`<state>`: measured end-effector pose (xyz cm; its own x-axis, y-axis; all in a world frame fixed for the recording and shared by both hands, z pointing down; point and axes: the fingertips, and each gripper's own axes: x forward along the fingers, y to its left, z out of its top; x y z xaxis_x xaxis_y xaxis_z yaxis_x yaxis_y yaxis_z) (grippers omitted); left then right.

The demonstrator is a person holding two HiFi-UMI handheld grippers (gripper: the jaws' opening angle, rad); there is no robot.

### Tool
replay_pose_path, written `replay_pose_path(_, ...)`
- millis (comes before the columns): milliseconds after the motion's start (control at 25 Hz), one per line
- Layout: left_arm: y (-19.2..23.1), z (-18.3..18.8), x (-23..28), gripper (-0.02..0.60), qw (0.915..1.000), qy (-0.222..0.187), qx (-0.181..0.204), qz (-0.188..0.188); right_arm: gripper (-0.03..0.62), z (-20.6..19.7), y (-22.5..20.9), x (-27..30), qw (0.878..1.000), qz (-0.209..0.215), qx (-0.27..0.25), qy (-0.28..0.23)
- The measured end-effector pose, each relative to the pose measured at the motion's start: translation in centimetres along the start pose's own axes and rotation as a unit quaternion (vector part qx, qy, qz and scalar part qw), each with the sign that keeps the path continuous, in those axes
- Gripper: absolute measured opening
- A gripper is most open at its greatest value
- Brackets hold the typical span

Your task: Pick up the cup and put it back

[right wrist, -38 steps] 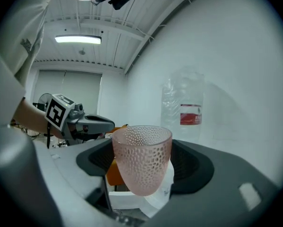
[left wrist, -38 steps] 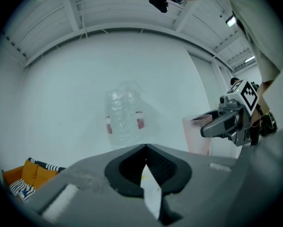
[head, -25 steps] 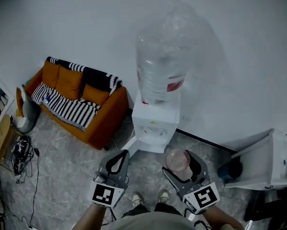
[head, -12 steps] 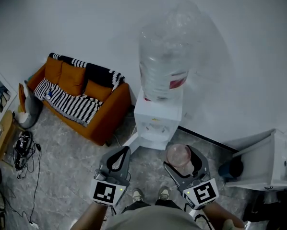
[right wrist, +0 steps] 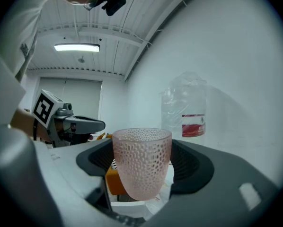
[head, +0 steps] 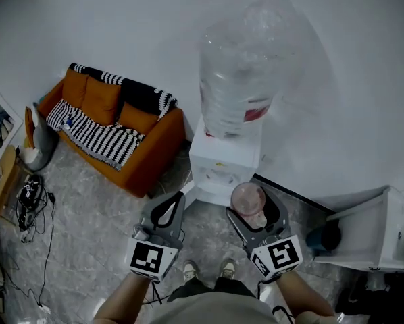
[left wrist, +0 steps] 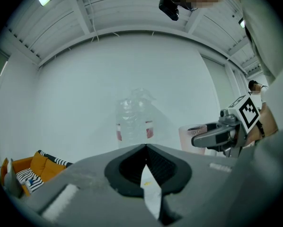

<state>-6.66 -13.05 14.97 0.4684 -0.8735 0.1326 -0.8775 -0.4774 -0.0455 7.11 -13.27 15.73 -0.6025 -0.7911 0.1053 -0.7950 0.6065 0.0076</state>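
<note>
Now the person stands in front of a white water dispenser (head: 222, 171) and holds one gripper in each hand. The right gripper (head: 253, 211) has its fingers (right wrist: 191, 167) closed on a pink cup (right wrist: 141, 162), one finger at each side of it. The cup is see-through with small dimples all over, and it stands upright with its mouth to the top; whether something is inside, I cannot tell. It hangs in the air above the grey floor (head: 94, 235), just before the front of the dispenser, and I cannot tell if it touches the machine. The left gripper (head: 175, 200) is beside the right one, a little apart, and its fingers (left wrist: 172, 167) are pressed together at the tips, with nothing between them. Both grippers point toward the dispenser.

On top of the dispenser sits a big clear water bottle (head: 246, 73) with a red label. Behind it is a plain white wall (head: 121, 25). At the person's left, against this wall, stands an orange sofa (head: 151, 164) with a black and white striped blanket (head: 97, 147) over it. Some black cables (head: 33, 208) lie on the floor near the end of the sofa. At the right a white cabinet (head: 381, 231) stands near the wall. Below the grippers the person's shoes (head: 188, 271) are visible on the floor
</note>
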Motion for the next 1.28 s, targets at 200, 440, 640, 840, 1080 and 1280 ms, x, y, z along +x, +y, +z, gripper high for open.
replay_pose_path(200,0.8,-2.1,2.9,0.002,0.9999,-0.009,0.002,-0.007,0.37,-2.5,-0.5,3.5,1.0,0.02,0.007,-0.004)
replay_pose_path(440,2.1,-7.0,5.9,0.002,1.0,0.004,0.001,-0.009,0.37,-7.3,-1.2,7.4,0.999,0.026,0.024,0.003)
replay_pose_path(640,3.1,-12.0,7.8,0.002,0.9989,0.018,0.038,-0.022,0.37,-12.5,-1.9,9.9,0.999,0.016,0.045,0.019)
replay_pose_path(840,3.5,-16.8,9.2,0.002,0.9993,0.025,0.007,-0.027,0.37,-18.4,-2.2,12.4,0.998,0.014,0.051,0.043)
replay_pose_path(1080,4.0,-23.0,10.9,0.002,0.9991,0.032,-0.012,-0.026,0.37,-25.6,-2.2,14.6,0.996,0.017,0.058,0.062)
replay_pose_path(1280,4.4,-28.4,12.3,0.002,0.9983,0.046,-0.017,-0.031,0.37,-31.2,-2.3,16.0,0.994,0.018,0.072,0.081)
